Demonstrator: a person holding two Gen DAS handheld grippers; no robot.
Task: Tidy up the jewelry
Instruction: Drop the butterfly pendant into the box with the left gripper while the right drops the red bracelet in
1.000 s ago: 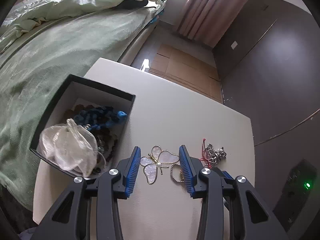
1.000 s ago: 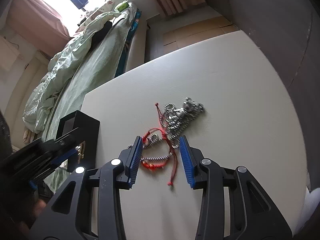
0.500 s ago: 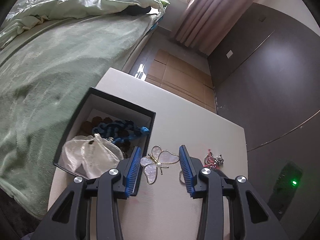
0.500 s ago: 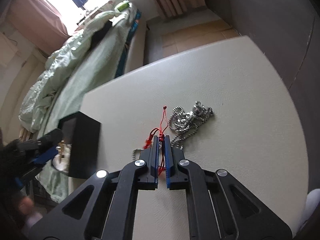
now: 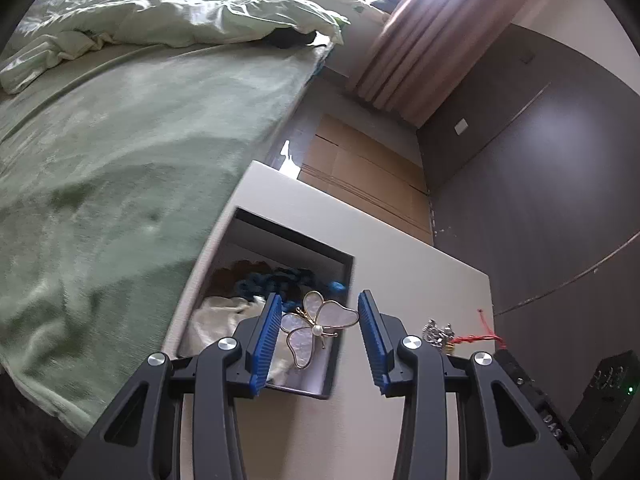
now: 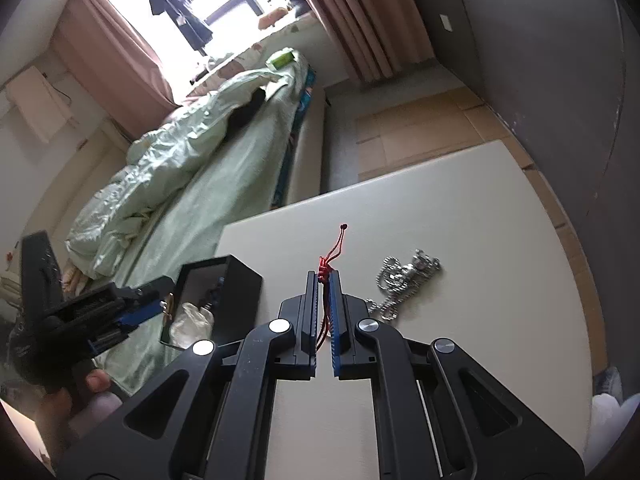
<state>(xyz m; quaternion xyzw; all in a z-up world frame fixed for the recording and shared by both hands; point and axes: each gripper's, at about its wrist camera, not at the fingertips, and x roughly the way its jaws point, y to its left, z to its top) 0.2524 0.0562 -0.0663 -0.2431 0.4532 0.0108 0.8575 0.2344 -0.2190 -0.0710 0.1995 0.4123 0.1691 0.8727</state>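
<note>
A gold-rimmed pearly butterfly brooch (image 5: 316,328) sits pinched between the blue pads of my left gripper (image 5: 319,296). It hangs over the near corner of the open black box (image 5: 294,232), which holds blue beads (image 5: 288,280) and a white pouch (image 5: 216,320). My right gripper (image 6: 325,274) is shut on a red cord bracelet (image 6: 334,248), lifted above the white table (image 6: 440,200); the cord's ends stick up past the tips. A silver chain (image 6: 404,276) lies on the table just right of it. The right wrist view shows the left gripper (image 6: 160,304) at the box (image 6: 240,284).
A bed with green covers (image 5: 120,160) runs along the table's left side. Dark wall panels (image 5: 540,180) stand to the right, with wooden floor (image 5: 360,160) beyond the table's far edge. A person's hand (image 6: 96,384) holds the left gripper at the lower left.
My left gripper has carried the butterfly brooch from the table leftward to above the box. My right gripper has shut on the red cord and lifted it away from the silver chain.
</note>
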